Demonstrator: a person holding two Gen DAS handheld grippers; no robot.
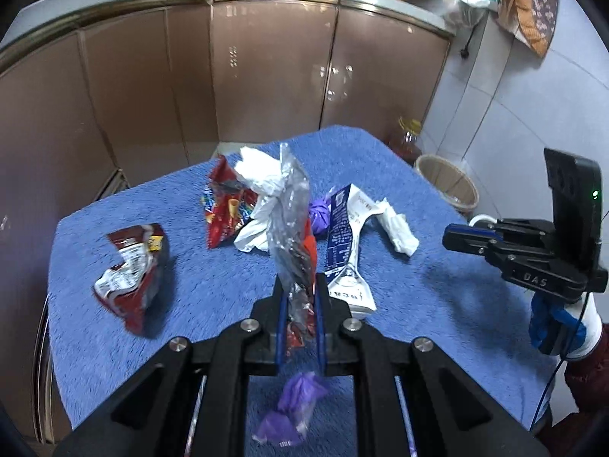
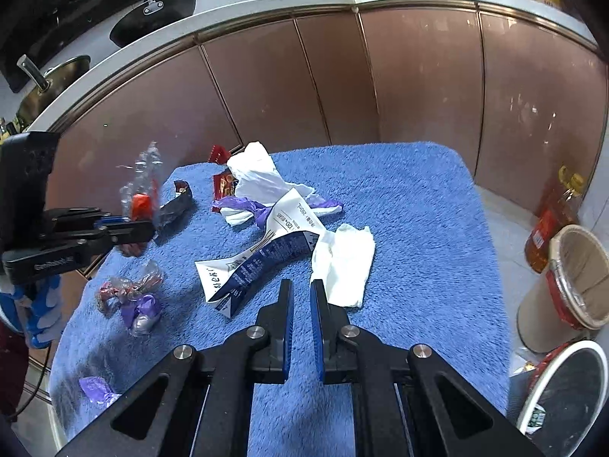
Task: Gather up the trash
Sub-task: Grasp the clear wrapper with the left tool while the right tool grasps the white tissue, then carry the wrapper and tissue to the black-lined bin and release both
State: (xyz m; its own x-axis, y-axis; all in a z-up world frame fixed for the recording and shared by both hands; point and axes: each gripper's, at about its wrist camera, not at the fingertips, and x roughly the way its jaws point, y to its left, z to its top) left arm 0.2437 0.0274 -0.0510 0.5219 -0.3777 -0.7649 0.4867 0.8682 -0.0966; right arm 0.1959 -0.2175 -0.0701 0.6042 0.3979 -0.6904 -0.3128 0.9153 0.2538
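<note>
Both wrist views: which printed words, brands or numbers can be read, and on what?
"DAS": right gripper body.
"120": flattened blue-and-white carton; its other print is too small to read.
Left gripper body lettering: blurred.
Red snack bags, oil bottle label: unreadable.

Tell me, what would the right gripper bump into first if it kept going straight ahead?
Probably the crumpled white paper towel just beyond the empty, shut right gripper, lying on the blue fluffy cloth; depth is hard to judge.

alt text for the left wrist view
The left tongs grip a crumpled clear plastic wrapper, lifted above a blue towel strewn with snack bags, tissues and a flattened carton. The right tongs hover at right.
</note>
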